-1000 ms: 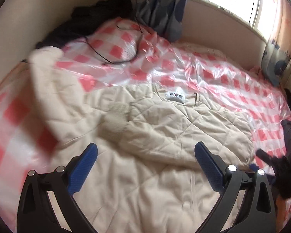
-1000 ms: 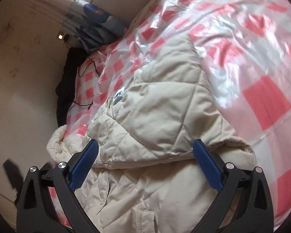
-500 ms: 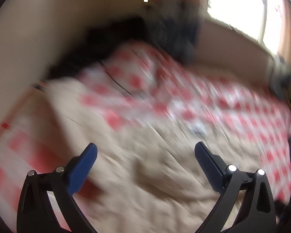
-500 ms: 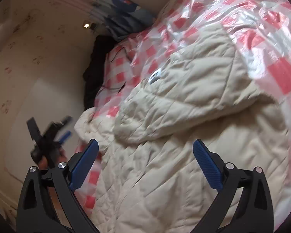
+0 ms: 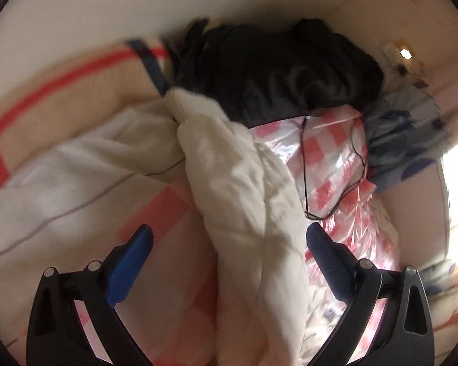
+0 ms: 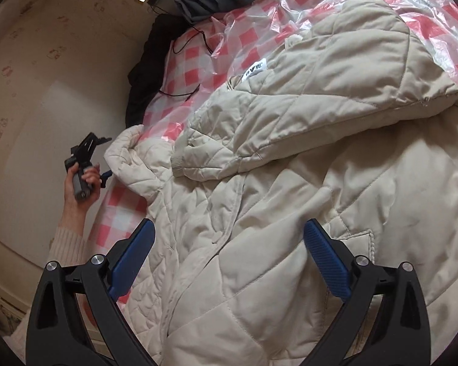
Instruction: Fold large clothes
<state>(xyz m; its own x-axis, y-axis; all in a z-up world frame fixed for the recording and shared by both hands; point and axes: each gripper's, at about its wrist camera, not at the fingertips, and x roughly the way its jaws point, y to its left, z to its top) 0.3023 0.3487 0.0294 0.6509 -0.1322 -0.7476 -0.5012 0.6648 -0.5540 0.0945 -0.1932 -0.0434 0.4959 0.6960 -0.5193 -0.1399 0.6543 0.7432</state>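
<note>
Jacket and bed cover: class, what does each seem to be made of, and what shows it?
Jacket: likely padded synthetic fabric, matte cream; stitched quilting, puffy folds, ribbed knit cuff.
Bed cover: red-and-white checked cloth under clear glossy plastic film, judging by its glare and crinkles.

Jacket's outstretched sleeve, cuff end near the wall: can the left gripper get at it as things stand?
Probably yes. The left gripper is open and the cream sleeve runs straight out between its fingers, nothing lying over it. The cuff lies beyond, beside the black garment. The black cable lies off to one side.
</note>
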